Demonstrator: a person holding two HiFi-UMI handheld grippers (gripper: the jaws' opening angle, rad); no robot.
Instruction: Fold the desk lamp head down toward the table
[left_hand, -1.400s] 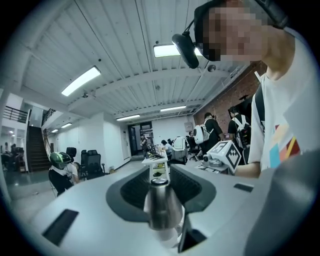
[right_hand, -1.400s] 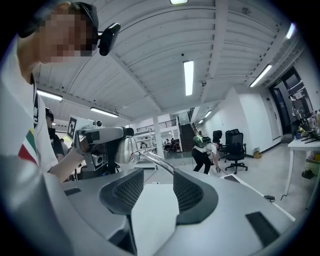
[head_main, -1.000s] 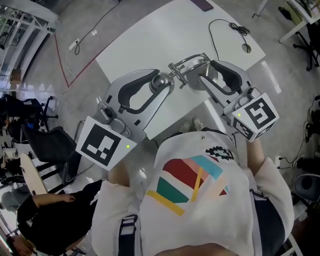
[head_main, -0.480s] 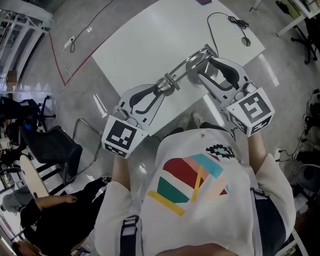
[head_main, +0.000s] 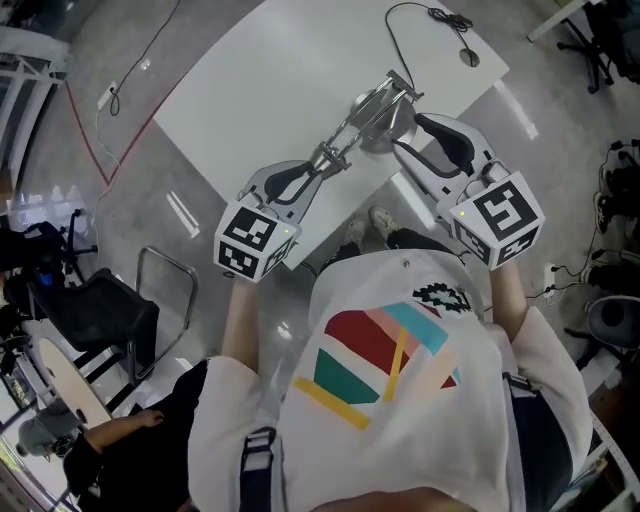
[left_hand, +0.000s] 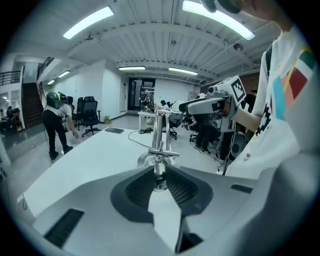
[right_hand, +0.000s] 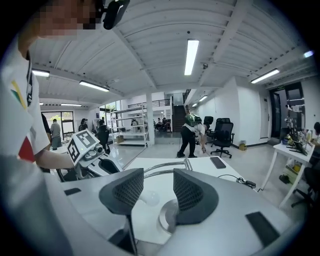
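We find the lamp arm (head_main: 365, 115) slanting low over the white tabletop (head_main: 270, 90). In the head view its long axis runs from lower left to upper right, almost in line with the left gripper (head_main: 325, 165). That gripper is the one on the lamp. In its own view the thin chrome stem at the arm's near end stands straight ahead between the ribbed pads. The jaws have just been closing and are now narrow, clamped on the stem. The right gripper (head_main: 400, 140) sits beside the arm's far part, its jaws well apart and gripping nothing. Through the gap we see a pale bulb (right_hand: 142, 198) and a round chrome part (right_hand: 167, 220) lying below and beyond the pads, not touching them. We judge that any further lowering falls to the left hand, pressing down along the arm's line. The right jaws could steady the round part, but we cannot tell whether that part is the lamp's head or its base.
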